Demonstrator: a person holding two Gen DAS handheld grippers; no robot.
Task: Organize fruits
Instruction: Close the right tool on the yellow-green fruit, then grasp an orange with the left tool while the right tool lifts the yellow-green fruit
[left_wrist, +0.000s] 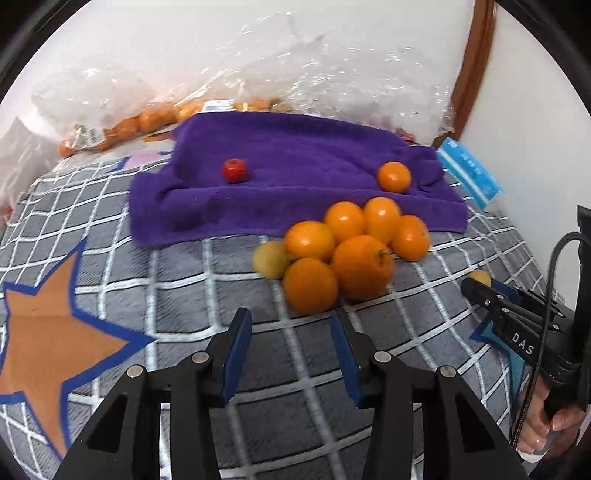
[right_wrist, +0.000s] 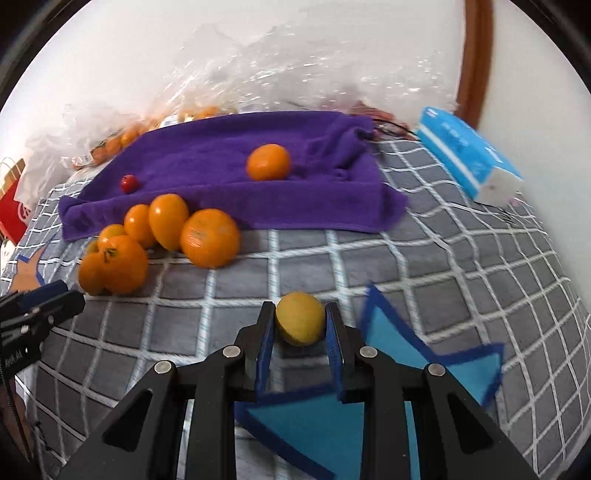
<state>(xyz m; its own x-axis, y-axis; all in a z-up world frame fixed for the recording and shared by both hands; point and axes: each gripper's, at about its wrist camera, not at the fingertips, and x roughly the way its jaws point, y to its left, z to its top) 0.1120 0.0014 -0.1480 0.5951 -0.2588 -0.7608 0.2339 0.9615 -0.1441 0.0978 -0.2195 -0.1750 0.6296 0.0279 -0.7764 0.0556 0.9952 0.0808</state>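
Gripping one yellow fruit (right_wrist: 299, 323) above the blue star (right_wrist: 436, 354), right gripper (right_wrist: 300, 325); left gripper (left_wrist: 291, 332) apart, empty. Six oranges (left_wrist: 343, 254) piled, one orange (left_wrist: 393, 177) plus one red fruit (left_wrist: 234, 170) on purple towel (left_wrist: 295, 184). "DAS" on right gripper.

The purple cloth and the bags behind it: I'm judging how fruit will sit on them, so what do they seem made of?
The purple cloth looks like soft terry or microfibre, matte: it shows a fuzzy nap and loose folds, and fruit dents it slightly. The bags look like thin clear plastic film, glossy: crinkled, with bright glints and oranges showing through.
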